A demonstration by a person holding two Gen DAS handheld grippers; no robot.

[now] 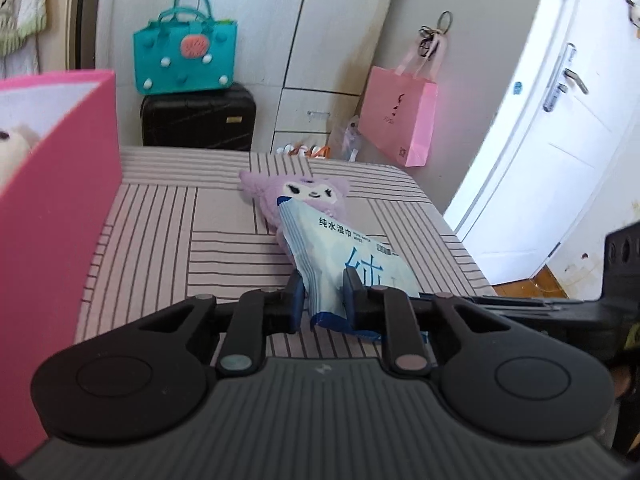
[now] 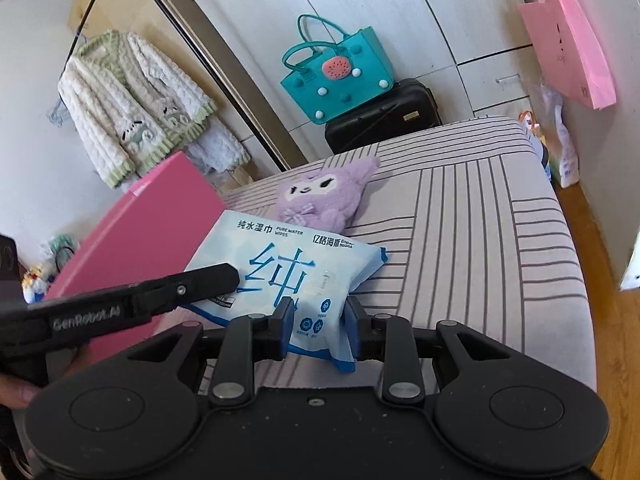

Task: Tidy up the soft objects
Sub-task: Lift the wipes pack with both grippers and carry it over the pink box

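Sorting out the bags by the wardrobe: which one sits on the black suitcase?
The teal handbag with the watermelon patch; the pink paper bag hangs instead.

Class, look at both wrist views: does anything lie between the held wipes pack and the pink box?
Nothing visible does. Both the left gripper and right gripper clamp the wipes pack, right beside the pink box.

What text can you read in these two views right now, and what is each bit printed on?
"纯水湿巾" – wet wipes pack, top edge
"PURE WATER WIPES" – same pack, beside it
"亿格海斯" – pack, upper right; small Latin line under it unreadable
"纯" – large blue character, pack centre
"GenRobot.AI" – left gripper finger side
Icon captions on the pack: too small
Pink paper bag logo: blurred
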